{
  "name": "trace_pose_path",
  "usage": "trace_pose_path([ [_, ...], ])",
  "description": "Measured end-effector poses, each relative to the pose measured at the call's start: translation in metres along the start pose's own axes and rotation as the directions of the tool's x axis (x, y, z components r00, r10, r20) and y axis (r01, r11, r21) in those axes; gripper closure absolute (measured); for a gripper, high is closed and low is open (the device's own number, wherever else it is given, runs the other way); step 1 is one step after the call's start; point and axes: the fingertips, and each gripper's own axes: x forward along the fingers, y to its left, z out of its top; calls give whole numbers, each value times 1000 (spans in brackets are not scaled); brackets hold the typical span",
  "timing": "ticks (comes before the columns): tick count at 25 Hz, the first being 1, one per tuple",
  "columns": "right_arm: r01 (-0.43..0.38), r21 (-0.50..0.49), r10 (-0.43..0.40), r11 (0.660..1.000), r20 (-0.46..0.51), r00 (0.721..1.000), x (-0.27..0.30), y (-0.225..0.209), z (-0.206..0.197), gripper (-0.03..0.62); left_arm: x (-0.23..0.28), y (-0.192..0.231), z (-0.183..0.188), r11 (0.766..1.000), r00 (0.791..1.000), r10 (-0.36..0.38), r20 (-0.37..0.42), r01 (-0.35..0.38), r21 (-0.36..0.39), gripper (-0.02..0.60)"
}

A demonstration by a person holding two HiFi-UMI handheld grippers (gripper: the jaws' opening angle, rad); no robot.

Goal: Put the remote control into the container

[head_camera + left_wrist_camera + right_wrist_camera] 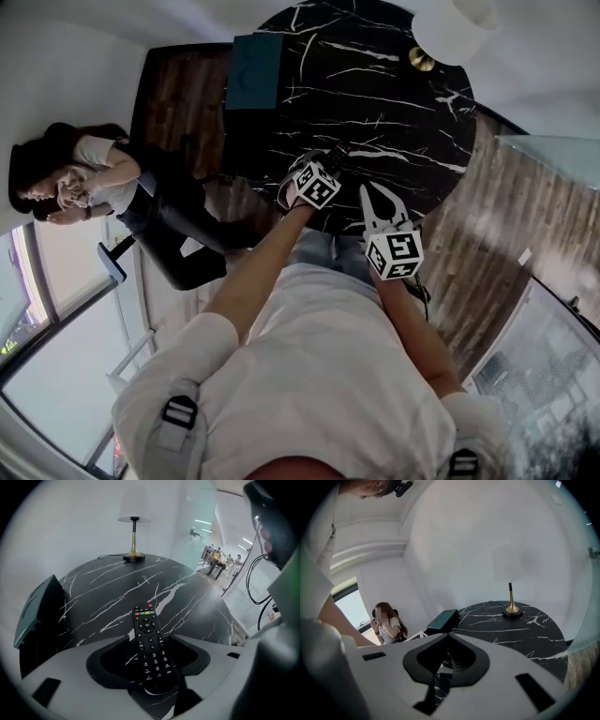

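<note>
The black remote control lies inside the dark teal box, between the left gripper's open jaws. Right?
No. The black remote control lies on the black marble table, not inside the dark teal box at its edge. The left gripper view shows it, between the open jaws of the left gripper.

Office lounge: marble table (117,592), lamp (134,531), desks (215,565) beyond.

"OK" on remote control (152,646) centre btn, other btn print too small to read
</note>
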Motion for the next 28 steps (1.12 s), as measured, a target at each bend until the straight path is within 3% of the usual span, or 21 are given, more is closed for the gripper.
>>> trace_pose_path([
  [11,39,36,-40,999,7,999,-8,-15,-6,583,4,7,-4,1000,1000,6,-16,-6,4,362],
  [21,22,28,-23,999,47,999,-15,-11,11,583,-59,-8,19,1000,994,24,102,-24,-5,362],
  [28,-5,12,4,1000,57,998,-7,-8,18,583,-93,-10,18,996,987,56,147,-45,-81,362],
])
